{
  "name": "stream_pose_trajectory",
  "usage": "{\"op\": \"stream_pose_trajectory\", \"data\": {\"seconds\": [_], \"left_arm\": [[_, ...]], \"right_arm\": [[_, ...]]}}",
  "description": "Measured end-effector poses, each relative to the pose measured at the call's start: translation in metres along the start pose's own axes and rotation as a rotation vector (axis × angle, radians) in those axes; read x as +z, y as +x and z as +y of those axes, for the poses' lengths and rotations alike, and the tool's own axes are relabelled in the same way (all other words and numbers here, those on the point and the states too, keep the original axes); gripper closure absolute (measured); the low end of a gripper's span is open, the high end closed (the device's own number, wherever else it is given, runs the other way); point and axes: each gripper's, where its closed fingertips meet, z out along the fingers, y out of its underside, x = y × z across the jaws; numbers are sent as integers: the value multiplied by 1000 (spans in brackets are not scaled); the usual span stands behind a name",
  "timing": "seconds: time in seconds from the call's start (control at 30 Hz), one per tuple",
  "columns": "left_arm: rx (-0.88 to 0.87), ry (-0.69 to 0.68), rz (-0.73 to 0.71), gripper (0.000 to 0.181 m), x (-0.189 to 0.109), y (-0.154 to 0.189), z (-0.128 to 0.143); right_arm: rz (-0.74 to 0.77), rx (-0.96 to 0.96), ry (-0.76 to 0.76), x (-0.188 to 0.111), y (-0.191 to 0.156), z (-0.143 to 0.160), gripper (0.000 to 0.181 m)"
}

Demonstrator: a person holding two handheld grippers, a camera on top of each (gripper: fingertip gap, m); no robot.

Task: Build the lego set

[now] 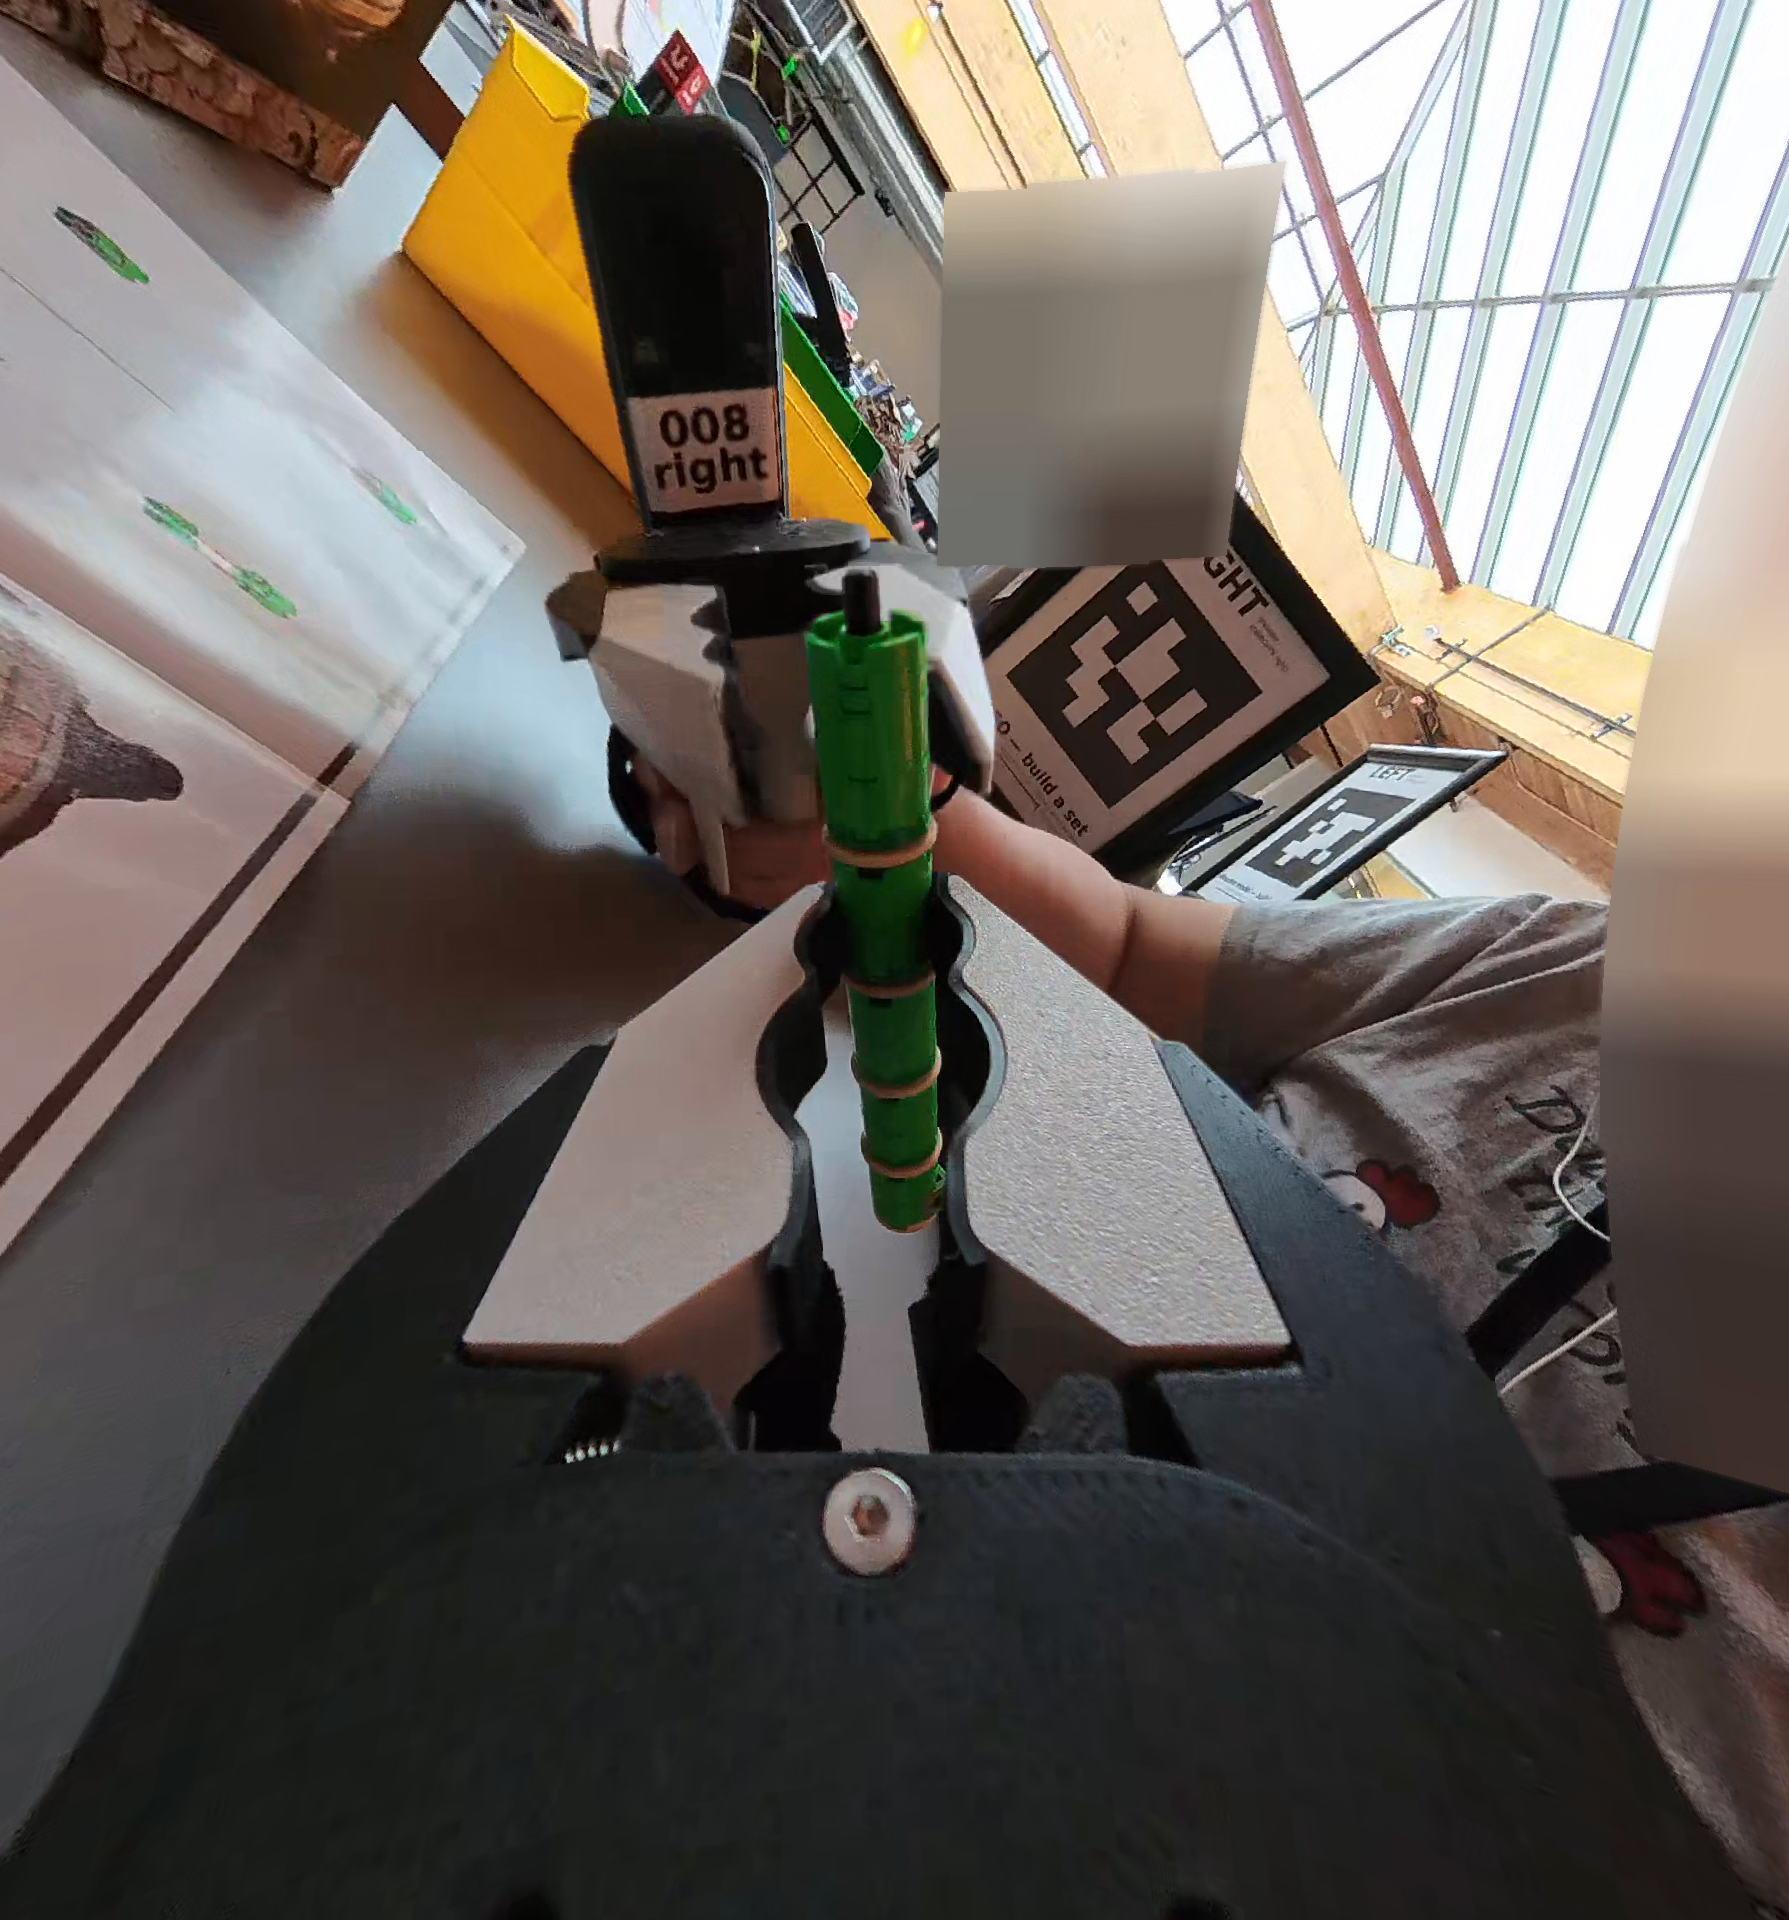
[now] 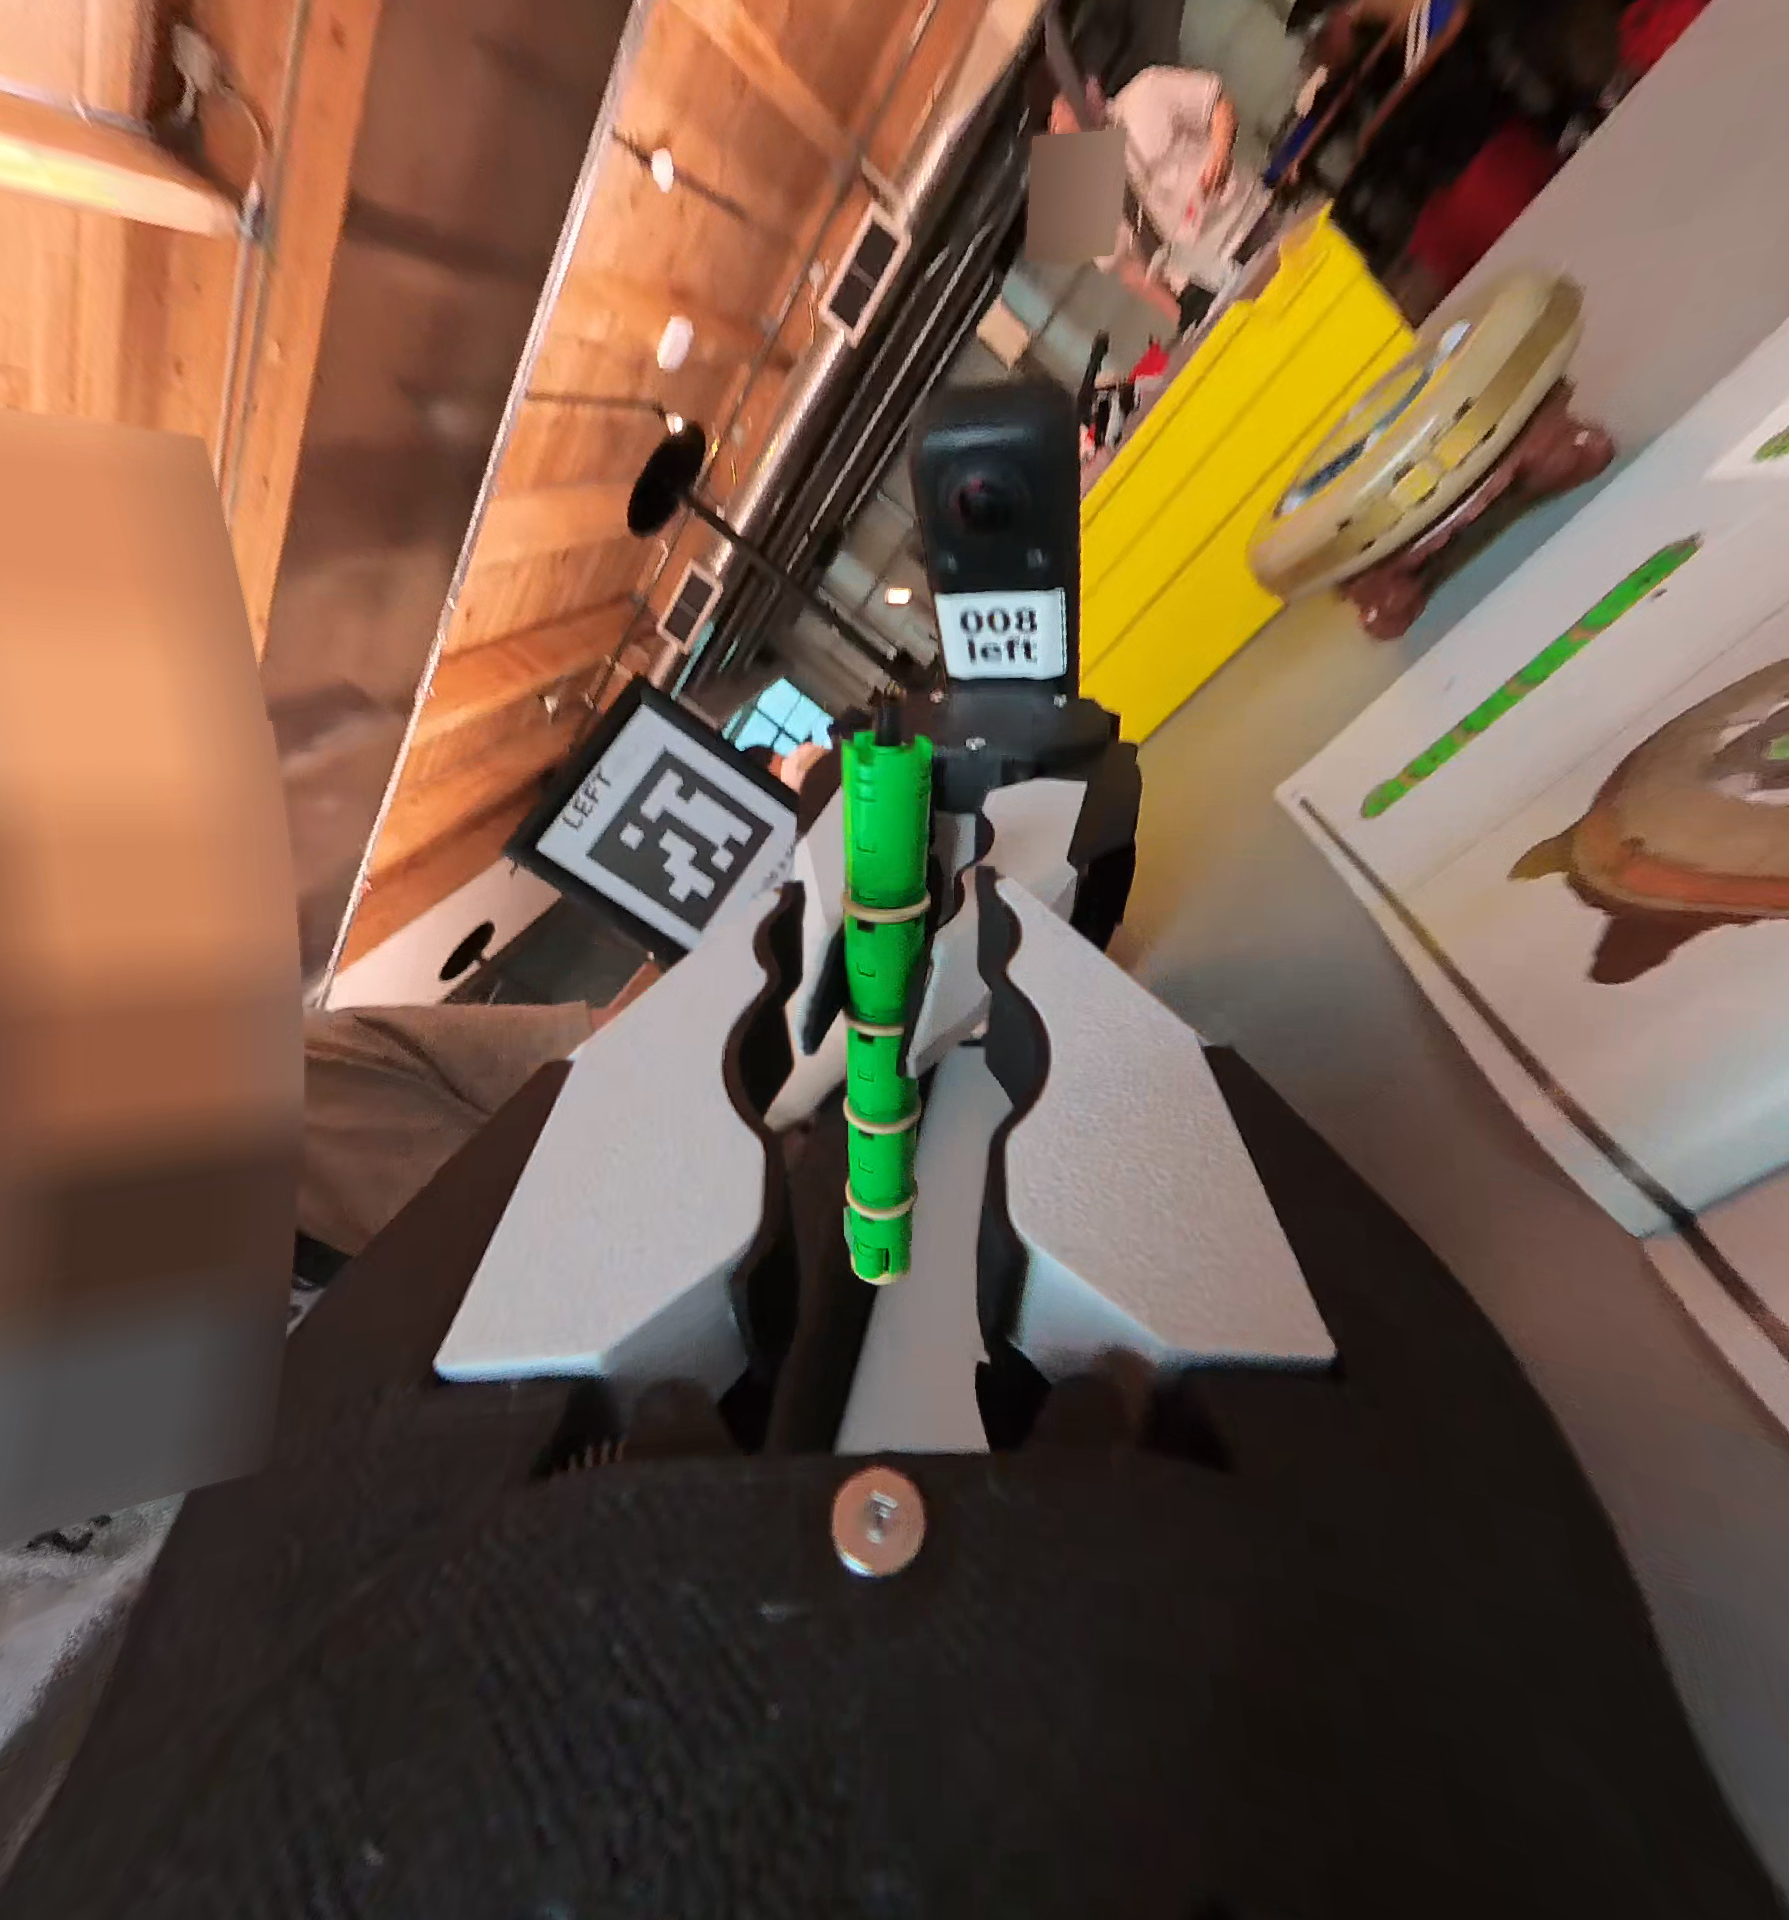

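A green lego stalk (image 1: 882, 935) of stacked round segments with tan rings and a black axle tip stands upright between both grippers. My left gripper (image 1: 885, 904) is shut on its middle, fingertips touching both sides. In the right wrist view the stalk (image 2: 882, 997) passes between my right gripper's (image 2: 888, 894) fingers with a gap on each side, so that gripper is open around it. The right gripper (image 1: 828, 717) faces the left one from beyond the stalk. The left gripper (image 2: 895, 997) shows clamped on the stalk behind it.
An open instruction booklet (image 1: 142, 499) lies on the grey table (image 1: 433, 831); it also shows in the right wrist view (image 2: 1596, 852). A yellow bin (image 2: 1233, 468), a tan round model on a brown stand (image 2: 1420, 457) and marker boards (image 1: 1139, 686) stand nearby. A person's arm (image 1: 1077, 914) is behind.
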Motion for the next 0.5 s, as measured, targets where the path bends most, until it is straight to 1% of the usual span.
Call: {"op": "stream_pose_trajectory", "data": {"seconds": [0.07, 0.13, 0.17, 0.2, 0.3, 0.33, 0.4, 0.5], "left_arm": [[17, -20, -5, 166, 0, 1, 3], [19, -30, -8, 166, 1, 1, 5], [23, -36, -7, 166, 1, 1, 6], [28, -40, 8, 166, 2, 4, 6], [25, -32, 50, 165, 3, 9, 5], [18, -29, 72, 163, 3, 12, 5], [24, -39, 77, 150, 2, 12, 6], [88, -92, 73, 147, 1, 12, 15]], "right_arm": [[-18, 5, -14, 6, -2, 5, 148], [-65, 46, 10, 9, -6, 3, 152], [-85, 71, 16, 10, -7, 3, 161], [-89, 88, 13, 10, -6, 4, 166], [-128, 119, 3, 8, -12, 4, 166], [-140, 112, 4, 7, -14, 3, 166], [-151, 96, 5, 6, -18, 2, 165], [-142, 77, 18, 3, -19, 0, 166]]}}
